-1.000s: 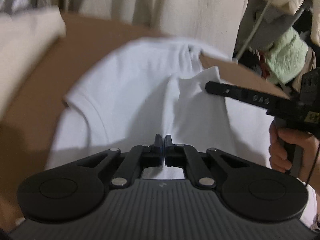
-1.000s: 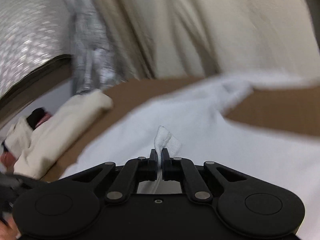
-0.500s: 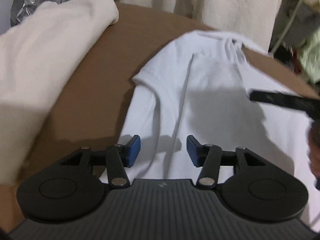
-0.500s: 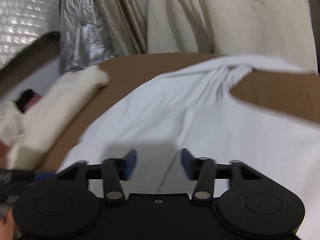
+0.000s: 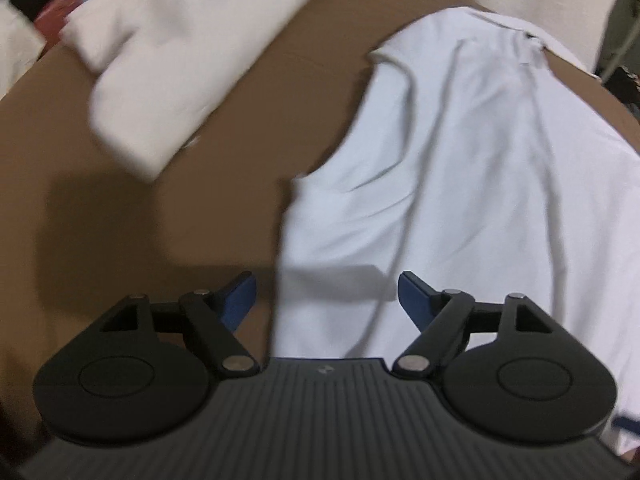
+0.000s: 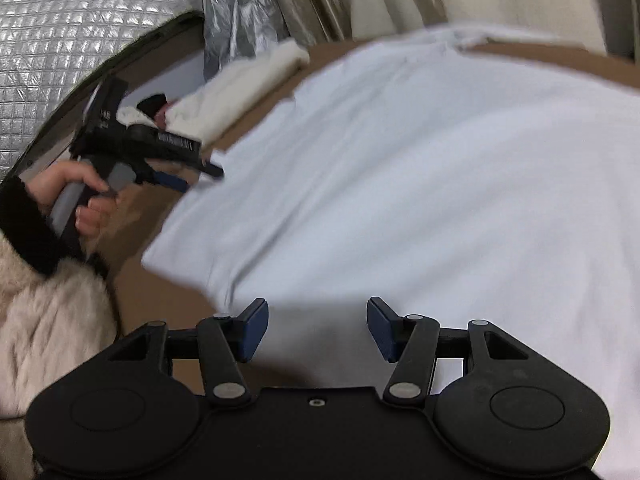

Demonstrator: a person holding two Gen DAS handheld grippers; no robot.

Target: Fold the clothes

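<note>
- Ahead of both jaw pairs, on brown board [image 5: 120,208]: white shirt [image 5: 460,168], spread flat, long axis running away from the left gripper [image 5: 326,292].
- Left jaws apart, empty; shirt's near side edge falls between the pads, body to their right.
- Right gripper [image 6: 318,326] jaws apart, empty; cloth directly ahead and to the right, hem corner just left.
- Beyond the left jaws, off left: cream folded garment [image 5: 192,48], clear of the shirt.
- Fold stage unreadable.

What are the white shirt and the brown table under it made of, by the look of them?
The white shirt looks like soft matte knit, probably cotton: it drapes in gentle wrinkles. The brown surface looks like plain matte cardboard or paper covering; blur leaves that open.
</note>
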